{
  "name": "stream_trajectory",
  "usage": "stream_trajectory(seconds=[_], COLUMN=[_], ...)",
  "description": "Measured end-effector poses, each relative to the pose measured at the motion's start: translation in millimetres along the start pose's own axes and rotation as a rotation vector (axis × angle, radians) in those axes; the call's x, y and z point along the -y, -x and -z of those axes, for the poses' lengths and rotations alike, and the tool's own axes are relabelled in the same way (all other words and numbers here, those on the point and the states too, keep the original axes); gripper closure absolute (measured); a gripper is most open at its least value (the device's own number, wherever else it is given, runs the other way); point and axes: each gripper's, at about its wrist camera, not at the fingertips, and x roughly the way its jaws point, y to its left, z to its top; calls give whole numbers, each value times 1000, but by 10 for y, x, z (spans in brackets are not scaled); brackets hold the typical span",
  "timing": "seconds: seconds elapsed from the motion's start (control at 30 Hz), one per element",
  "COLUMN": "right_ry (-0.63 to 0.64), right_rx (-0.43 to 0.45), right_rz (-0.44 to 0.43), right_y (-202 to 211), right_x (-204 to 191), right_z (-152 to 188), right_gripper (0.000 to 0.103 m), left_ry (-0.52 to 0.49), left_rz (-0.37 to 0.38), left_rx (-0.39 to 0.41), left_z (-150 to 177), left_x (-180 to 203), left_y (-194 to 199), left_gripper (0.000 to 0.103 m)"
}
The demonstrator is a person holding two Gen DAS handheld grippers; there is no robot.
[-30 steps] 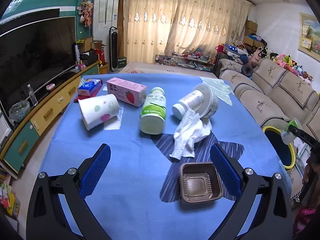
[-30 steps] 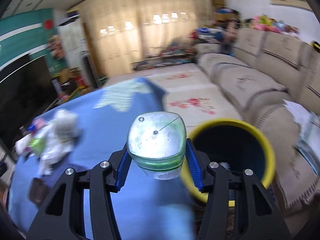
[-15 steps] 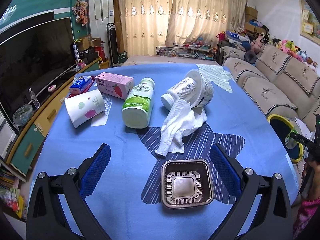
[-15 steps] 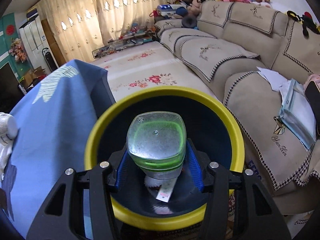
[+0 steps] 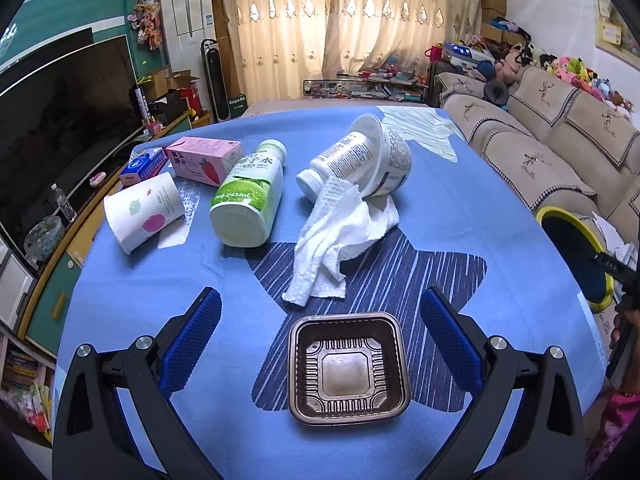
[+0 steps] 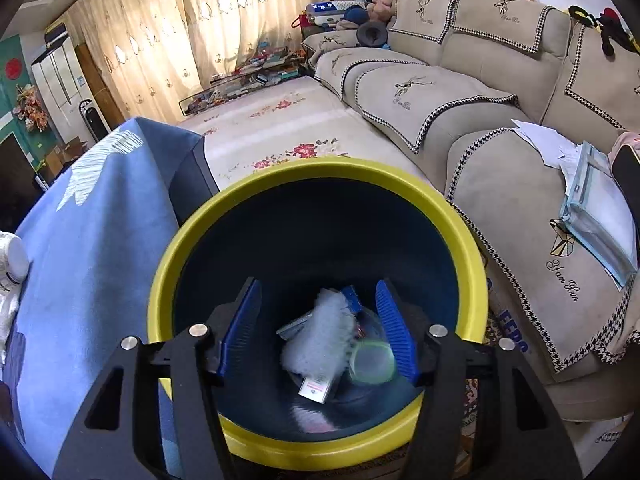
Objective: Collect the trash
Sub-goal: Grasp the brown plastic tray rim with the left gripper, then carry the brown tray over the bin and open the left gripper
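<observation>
**Cup down in the bin, tray waiting under the left tool**

Left of the left gripper (image 5: 320, 320), beyond its left finger, a paper cup (image 5: 143, 210) lies on its side on the blue tablecloth (image 5: 460, 208), with a pink carton (image 5: 204, 159) behind it. Ahead and slightly left lies a green-labelled bottle (image 5: 248, 200), tipped over. Straight ahead, a crumpled white paper towel (image 5: 336, 248) touches a white tub (image 5: 390, 160) on its side, with a white bottle (image 5: 340, 162) poking out of it. Between the fingers, close in, sits a brown plastic tray (image 5: 348, 368), upright. The left jaws stand wide apart and grip nothing; neither pad touches the tray. Far right, past the table edge, part of the yellow-rimmed bin shows.

The right gripper (image 6: 318, 328) hangs over the bin (image 6: 320, 172), pointing down into it. Its jaws have just been opening and hold nothing. Below them, on the bin floor, a white fluffy wad (image 6: 318, 340) lies in the middle, a small card (image 6: 316, 390) beneath it, and the clear green-rimmed cup (image 6: 372, 362) rests near the right finger, free of both pads. The sofa (image 6: 480, 120) runs off to the right.
</observation>
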Motion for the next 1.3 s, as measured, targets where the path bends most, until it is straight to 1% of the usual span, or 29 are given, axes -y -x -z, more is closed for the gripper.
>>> stream_trajectory(seconds=[0.13,0.23,0.3,0.33,0.4,0.43,0.5,0.63,0.7,0.83,0.93,0.97,1.0,1.17,1.3], right_ry=[-4,-12,-9,-6,0,3,9,19,23,27,25,25,25,22,14], right_rx=[12,19,19,19,18,18,15,7,7,8,13,15,17,22,31], right_rz=[-18,-36,-49,-55,-64,-66,-72,-81,-85,-88,-92,-93,-94,-101,-105], right_y=[84,141,166,175,194,199,199,188,190,202,218,224,231,246,282], right_x=[14,-1,-18,-36,-71,-88,-122,-182,-208,-220,-221,-223,-222,-213,-178], right_z=[8,19,25,29,40,48,54,66,71,62,58,57,55,56,66], right_gripper=[46,46,46,46,46,46,46,46,46,45,45,46,46,46,46], left_ry=[-2,4,15,21,40,50,60,56,53,35,44,45,47,33,6], left_rz=[19,18,18,20,30,36,37,34,39,41,49,48,53,66,97], left_rx=[-23,-42,-61,-69,-84,-89,-100,-137,-161,-164,-170,-172,-173,-158,-122], left_z=[61,110,139,153,174,183,196,240,276,311,317,327,339,332,173], left_x=[-2,-37,-80,-103,-159,-186,-234,-263,-261,-244,-263,-264,-267,-207,-47], left_y=[-41,-87,-130,-152,-185,-200,-238,-344,-403,-401,-398,-392,-382,-286,-177], left_gripper=[6,14,27,30,39,41,49,60,69,75,86,94,96,98,98])
